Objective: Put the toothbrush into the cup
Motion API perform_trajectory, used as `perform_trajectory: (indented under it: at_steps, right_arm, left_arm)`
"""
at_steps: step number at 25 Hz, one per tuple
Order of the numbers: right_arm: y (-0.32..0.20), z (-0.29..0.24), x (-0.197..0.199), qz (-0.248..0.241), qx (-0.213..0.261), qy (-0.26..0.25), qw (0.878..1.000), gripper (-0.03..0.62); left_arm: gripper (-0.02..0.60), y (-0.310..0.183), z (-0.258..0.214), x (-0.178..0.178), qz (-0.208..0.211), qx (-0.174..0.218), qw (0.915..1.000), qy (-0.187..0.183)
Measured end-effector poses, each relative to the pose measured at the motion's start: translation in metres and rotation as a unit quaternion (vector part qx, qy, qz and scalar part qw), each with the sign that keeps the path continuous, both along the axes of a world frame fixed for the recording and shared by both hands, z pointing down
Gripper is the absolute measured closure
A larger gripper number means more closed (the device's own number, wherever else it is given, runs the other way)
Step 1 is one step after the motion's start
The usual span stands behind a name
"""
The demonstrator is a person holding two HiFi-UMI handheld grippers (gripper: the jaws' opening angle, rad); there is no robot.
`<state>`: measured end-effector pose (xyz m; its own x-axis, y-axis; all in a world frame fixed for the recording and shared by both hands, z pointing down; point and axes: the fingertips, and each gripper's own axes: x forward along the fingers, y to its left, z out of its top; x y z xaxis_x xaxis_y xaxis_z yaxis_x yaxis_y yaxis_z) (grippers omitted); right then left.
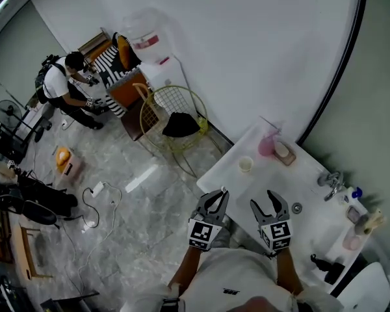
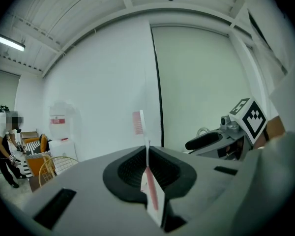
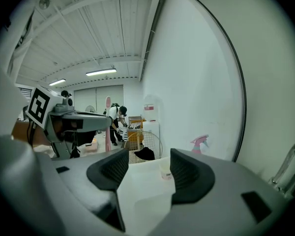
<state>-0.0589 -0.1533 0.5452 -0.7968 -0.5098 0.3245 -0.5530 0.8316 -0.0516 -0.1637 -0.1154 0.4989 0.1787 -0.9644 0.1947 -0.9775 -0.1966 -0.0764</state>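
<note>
A pink-and-white toothbrush [image 2: 148,183] stands upright between the jaws of my left gripper [image 2: 147,157], which is shut on its handle, bristle head [image 2: 137,122] uppermost. In the head view the left gripper [image 1: 214,202] hovers at the near edge of the white counter [image 1: 312,223]. The small white cup [image 1: 246,164] stands on the counter beyond both grippers. My right gripper [image 1: 273,205] is open beside the left one and holds nothing. In the right gripper view the cup [image 3: 164,170] shows between the open jaws, farther off, and the toothbrush [image 3: 107,124] shows at the left.
A pink spray bottle [image 1: 266,144] and a soap dish [image 1: 285,152] stand at the counter's far end. A faucet [image 1: 331,183] and small bottles [image 1: 356,203] line the right side. A wire chair [image 1: 175,119] stands on the floor nearby; a person [image 1: 68,86] is far off.
</note>
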Motion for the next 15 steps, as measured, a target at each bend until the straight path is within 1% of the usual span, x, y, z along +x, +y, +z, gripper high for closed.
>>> perform_trajectory:
  at_steps: [7,15]
  right_arm:
    - [-0.033,0.006,-0.02,0.04,-0.011,0.006,0.999,0.316]
    - [-0.057,0.018,-0.037,0.089,-0.02,0.024,0.996,0.316]
  left_arm:
    - [0.543,-0.046,0.007,-0.022,0.047,-0.007,0.9988,0.009]
    - [0.543,-0.087,0.015,-0.041,0.101,-0.008,0.9946,0.024]
